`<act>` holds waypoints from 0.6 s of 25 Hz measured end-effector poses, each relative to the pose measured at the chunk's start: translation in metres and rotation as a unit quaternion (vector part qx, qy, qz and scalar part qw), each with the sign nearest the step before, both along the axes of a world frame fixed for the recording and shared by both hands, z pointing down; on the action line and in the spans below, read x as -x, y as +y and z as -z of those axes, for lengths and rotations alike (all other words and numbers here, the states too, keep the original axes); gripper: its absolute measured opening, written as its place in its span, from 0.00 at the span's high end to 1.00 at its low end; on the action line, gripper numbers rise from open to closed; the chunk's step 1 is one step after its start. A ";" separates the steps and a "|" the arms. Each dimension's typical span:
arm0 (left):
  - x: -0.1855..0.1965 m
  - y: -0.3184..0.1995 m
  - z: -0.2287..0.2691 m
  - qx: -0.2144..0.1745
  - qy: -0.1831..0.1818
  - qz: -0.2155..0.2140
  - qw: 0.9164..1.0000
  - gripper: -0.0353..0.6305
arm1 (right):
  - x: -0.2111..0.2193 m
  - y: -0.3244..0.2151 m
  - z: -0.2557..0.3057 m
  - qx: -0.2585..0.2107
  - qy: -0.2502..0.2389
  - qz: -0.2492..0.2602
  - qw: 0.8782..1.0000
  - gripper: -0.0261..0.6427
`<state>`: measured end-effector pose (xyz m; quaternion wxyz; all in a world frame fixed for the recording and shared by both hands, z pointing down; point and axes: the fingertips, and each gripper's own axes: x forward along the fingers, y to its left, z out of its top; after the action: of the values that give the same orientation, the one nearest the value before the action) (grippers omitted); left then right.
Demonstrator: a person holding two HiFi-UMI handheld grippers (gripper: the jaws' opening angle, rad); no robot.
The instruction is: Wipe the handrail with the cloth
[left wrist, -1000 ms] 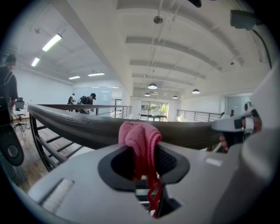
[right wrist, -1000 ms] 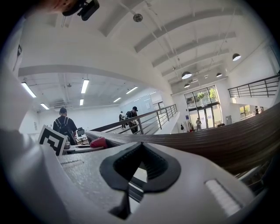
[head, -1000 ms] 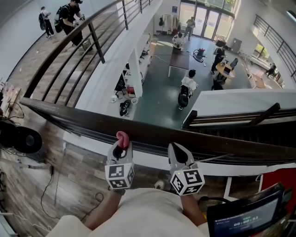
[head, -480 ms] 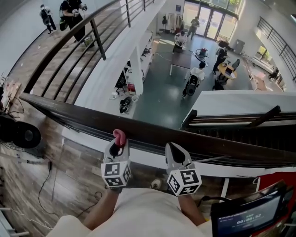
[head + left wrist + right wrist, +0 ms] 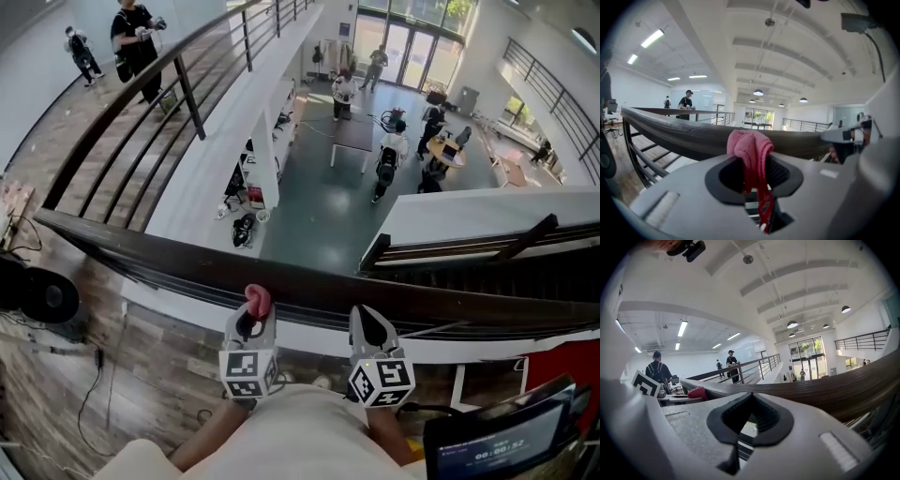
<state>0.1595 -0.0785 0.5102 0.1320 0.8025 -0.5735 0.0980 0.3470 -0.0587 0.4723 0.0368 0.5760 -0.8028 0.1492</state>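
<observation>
Below you, an open hall shows past the dark handrail (image 5: 309,286). Your left claw (image 5: 251,315), clamped on the pink cloth (image 5: 256,298), has edged slightly right, with the cloth tip at the rail's near edge. Your right claw (image 5: 371,324) is closed on nothing, just short of the rail. The wiping looks barely begun.
</observation>
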 end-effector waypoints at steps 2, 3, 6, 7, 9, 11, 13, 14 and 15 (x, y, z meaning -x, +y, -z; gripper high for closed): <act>-0.003 0.000 0.000 0.000 0.001 -0.013 1.000 0.78 | -0.002 0.001 0.001 -0.004 0.011 -0.007 1.000 0.96; -0.003 0.002 0.000 -0.001 0.001 -0.018 1.000 0.78 | -0.003 0.001 0.000 -0.006 0.013 -0.008 1.000 0.96; -0.007 0.004 -0.004 -0.004 -0.004 -0.034 0.999 0.78 | -0.008 0.003 0.000 -0.009 0.005 -0.020 1.000 0.96; -0.008 0.003 -0.004 -0.004 -0.007 -0.041 0.999 0.78 | -0.010 0.002 0.000 -0.009 0.004 -0.026 1.000 0.96; -0.009 0.002 -0.003 -0.002 -0.010 -0.054 0.999 0.78 | -0.010 0.001 0.002 -0.010 0.006 -0.037 0.999 0.96; -0.008 0.002 -0.004 0.002 -0.009 -0.061 0.998 0.78 | -0.009 0.000 0.002 -0.008 0.008 -0.046 0.999 0.96; -0.009 0.003 -0.002 0.004 -0.006 -0.072 0.997 0.78 | -0.009 0.000 0.002 -0.010 0.012 -0.054 0.998 0.96; -0.010 0.003 0.000 0.003 -0.005 -0.077 0.997 0.78 | -0.009 0.000 0.002 -0.013 0.015 -0.059 0.998 0.96; -0.011 0.002 0.001 0.002 -0.004 -0.081 0.997 0.78 | -0.010 -0.001 0.003 -0.016 0.018 -0.063 0.998 0.96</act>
<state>0.1700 -0.0760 0.5096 0.1225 0.8459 -0.5067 0.1128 0.3570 -0.0594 0.4696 0.0329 0.6290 -0.7661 0.1278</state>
